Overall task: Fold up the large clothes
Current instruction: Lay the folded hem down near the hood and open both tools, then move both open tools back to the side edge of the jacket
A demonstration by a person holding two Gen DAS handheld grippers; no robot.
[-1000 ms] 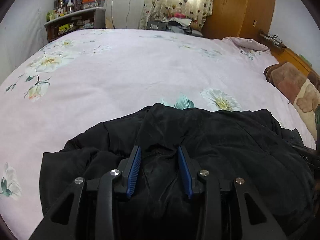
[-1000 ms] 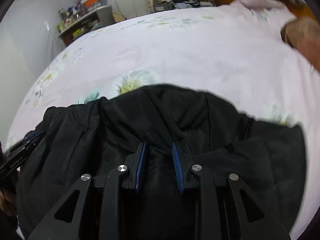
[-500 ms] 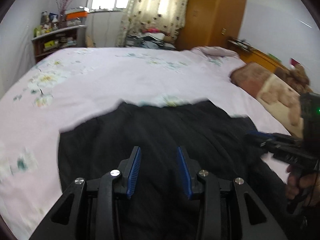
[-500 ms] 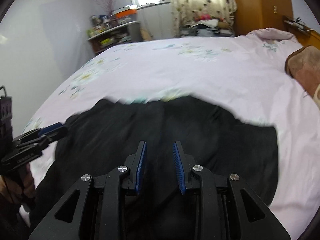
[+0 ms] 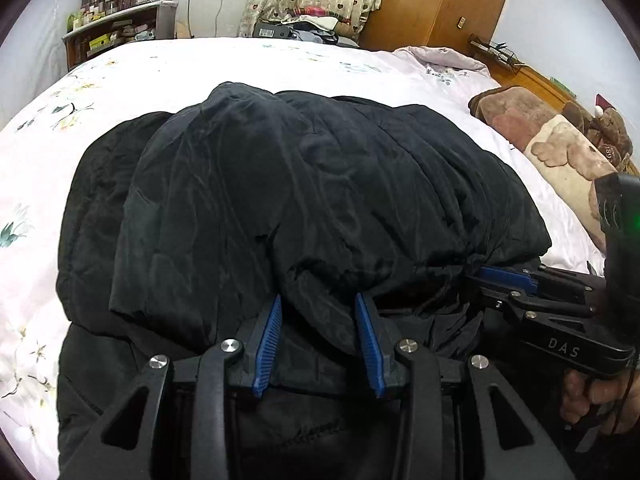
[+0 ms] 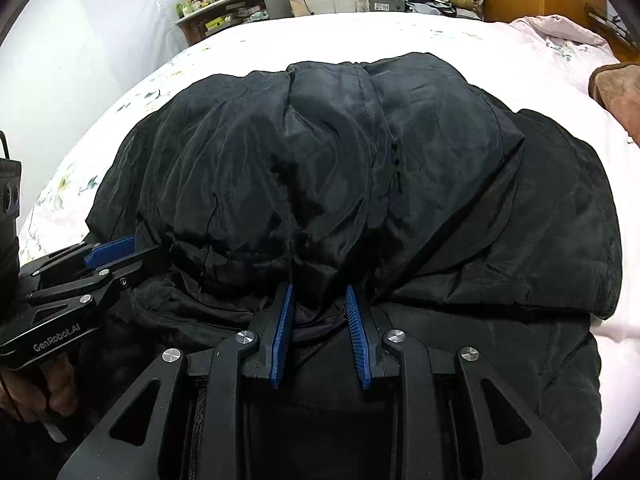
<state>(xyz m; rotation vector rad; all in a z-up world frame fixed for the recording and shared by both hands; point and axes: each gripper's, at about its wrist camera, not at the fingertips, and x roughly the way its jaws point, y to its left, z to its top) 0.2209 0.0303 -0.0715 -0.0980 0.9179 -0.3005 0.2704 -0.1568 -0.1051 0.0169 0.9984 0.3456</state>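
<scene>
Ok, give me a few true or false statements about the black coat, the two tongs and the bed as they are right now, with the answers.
1. The black coat lies on a floral bedsheet. True.
2. The left tongs have coat fabric between the blue pads. True.
3. The right tongs hang over bare sheet, away from the coat. False: coat fabric sits between their pads.
4. The coat is spread out flat in one layer. False: one part is folded over another.
5. A brown pillow lies on the bed's right side. True.
</scene>
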